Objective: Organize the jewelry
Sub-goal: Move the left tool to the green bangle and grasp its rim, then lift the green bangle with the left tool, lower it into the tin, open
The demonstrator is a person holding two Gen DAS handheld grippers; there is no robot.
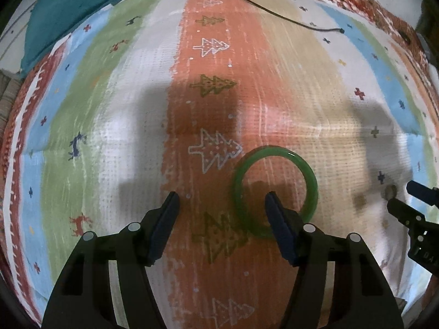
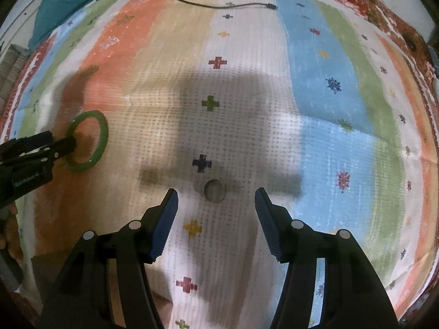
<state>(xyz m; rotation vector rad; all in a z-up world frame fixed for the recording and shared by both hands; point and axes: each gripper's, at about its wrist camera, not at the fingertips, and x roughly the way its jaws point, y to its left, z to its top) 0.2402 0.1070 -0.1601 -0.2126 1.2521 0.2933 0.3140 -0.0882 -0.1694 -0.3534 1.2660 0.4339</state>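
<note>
We hold both grippers pointing steeply down over the striped, patterned cloth [image 1: 274, 54], each above its own piece of jewelry. Our left gripper [image 1: 222, 200] stands open and empty; the green bangle [image 1: 275, 192] lies flat on the orange stripe, with the right-hand finger over its hollow and the left-hand finger outside the ring, so the bangle's left band sits between them. Our right gripper [image 2: 216, 194] is likewise open and holds nothing, and the small metal ring [image 2: 214, 190] lies on the white stripe just beyond its fingertips, roughly centred between them.

To do this step well, we judge that we should lower the left gripper until the pads straddle the bangle's band, then close gently so the smooth hoop does not skid. The ring is low and small, so the right fingers need to reach the cloth before closing, or they will pinch fabric or miss it.
</note>
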